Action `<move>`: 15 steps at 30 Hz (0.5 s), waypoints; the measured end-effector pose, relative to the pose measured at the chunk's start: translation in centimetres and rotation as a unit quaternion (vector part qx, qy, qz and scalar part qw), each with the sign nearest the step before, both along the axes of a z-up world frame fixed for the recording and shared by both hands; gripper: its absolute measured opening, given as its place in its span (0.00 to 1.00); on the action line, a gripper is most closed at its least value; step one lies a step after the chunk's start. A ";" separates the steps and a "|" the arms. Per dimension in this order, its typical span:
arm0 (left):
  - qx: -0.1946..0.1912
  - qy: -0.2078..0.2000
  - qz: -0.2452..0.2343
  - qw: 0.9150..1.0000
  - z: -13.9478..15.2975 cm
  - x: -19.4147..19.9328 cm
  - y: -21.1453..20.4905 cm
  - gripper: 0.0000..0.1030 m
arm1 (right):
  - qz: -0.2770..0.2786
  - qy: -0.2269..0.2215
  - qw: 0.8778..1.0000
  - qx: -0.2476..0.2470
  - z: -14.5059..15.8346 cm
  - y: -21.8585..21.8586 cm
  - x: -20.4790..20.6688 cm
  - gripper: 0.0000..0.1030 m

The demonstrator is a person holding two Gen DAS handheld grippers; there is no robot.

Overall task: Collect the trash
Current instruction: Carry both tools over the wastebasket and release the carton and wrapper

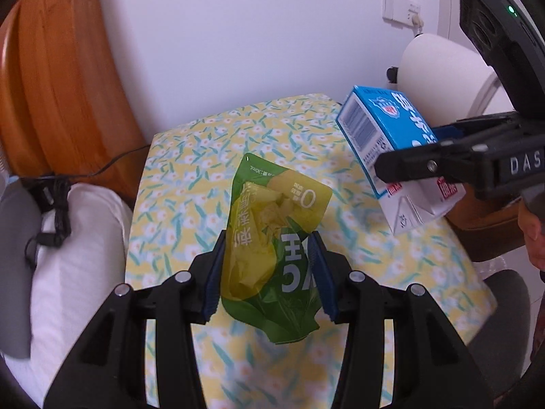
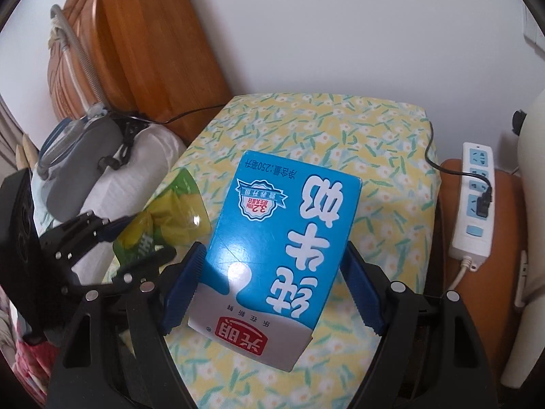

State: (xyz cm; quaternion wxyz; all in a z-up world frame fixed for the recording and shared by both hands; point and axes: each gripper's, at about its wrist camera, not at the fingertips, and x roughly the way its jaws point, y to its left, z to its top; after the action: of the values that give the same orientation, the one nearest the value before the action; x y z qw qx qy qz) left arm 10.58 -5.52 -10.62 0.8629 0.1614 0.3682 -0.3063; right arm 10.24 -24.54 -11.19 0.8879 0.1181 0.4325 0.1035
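My left tongs [image 1: 269, 272] pinch a crumpled green-and-yellow plastic pouch [image 1: 272, 238] above the yellow floral-cloth table [image 1: 190, 156], while my right tongs [image 2: 272, 289] clamp a blue-and-white cardboard milk carton [image 2: 279, 238] just beside it.

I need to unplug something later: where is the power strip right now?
In the right wrist view, the white power strip lies at the far right on an orange-brown surface, beside the floral-covered table, one black plug in it.

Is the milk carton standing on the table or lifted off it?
Lifted. The milk carton hangs tilted in the right tool, clear of the flowered tablecloth in the left wrist view.
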 end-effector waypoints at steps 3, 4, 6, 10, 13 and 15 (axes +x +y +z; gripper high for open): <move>-0.004 -0.004 0.011 1.000 0.6 -3.0 0.6 0.44 | 0.002 -0.007 1.000 -0.011 1.2 0.5 -2.4 0.77; -0.005 -0.003 0.016 1.000 0.7 -4.2 0.8 0.44 | 0.003 -0.010 1.000 -0.013 1.4 0.7 -3.1 0.77; -0.011 -0.002 0.028 1.000 0.9 -6.1 1.5 0.44 | 0.005 -0.012 1.000 -0.023 1.8 1.1 -5.3 0.77; -0.026 0.016 0.070 0.997 0.6 -9.6 3.0 0.44 | 0.009 -0.008 1.000 -0.028 1.7 1.9 -8.9 0.77; -0.031 0.021 0.100 0.994 0.3 -12.1 4.1 0.44 | 0.014 -0.005 0.999 -0.029 1.1 2.4 -11.9 0.77; -0.028 0.024 0.124 0.992 -0.2 -13.8 4.8 0.44 | 0.018 -0.001 0.999 -0.030 0.2 2.8 -13.9 0.77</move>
State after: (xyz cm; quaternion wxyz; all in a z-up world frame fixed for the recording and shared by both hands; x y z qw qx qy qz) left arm -3.20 -0.68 -10.81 0.8892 0.0826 0.3976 -0.2106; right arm -3.71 -21.74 -10.98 0.8894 0.0835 0.4366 0.1065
